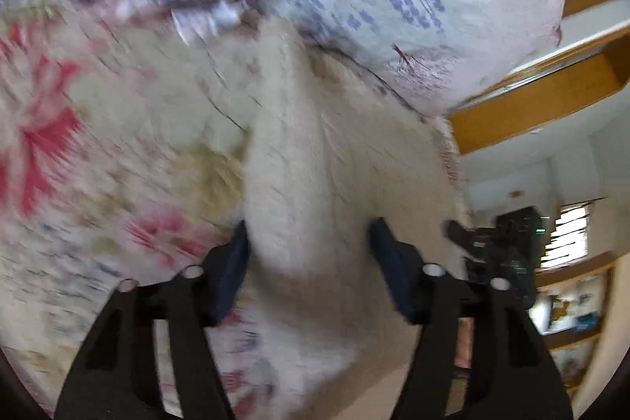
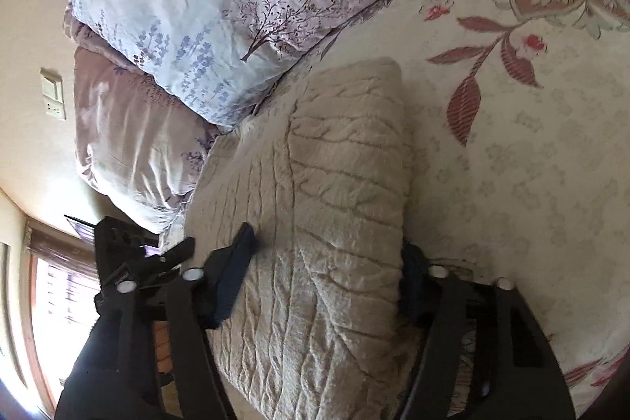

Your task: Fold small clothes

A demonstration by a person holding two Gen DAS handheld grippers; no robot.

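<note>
A cream fuzzy cable-knit garment (image 2: 334, 207) lies folded on the floral bed sheet (image 2: 531, 164). In the left wrist view it (image 1: 315, 184) fills the middle, blurred. My left gripper (image 1: 309, 243) is open, its blue-padded fingers either side of a raised fold of the garment. My right gripper (image 2: 330, 250) is open, its fingers straddling the near part of the garment; the right finger's tip is hidden behind the garment's edge. The other gripper (image 1: 500, 247) shows at the right of the left wrist view, and at the left of the right wrist view (image 2: 130, 262).
A pale duvet with purple tree print (image 2: 220, 6) is bunched at the head of the bed, over a mauve pillow (image 2: 126, 136). Wooden shelving (image 1: 551, 93) and a window (image 1: 571, 235) stand beyond the bed's edge. A wall switch (image 2: 53, 99) is at left.
</note>
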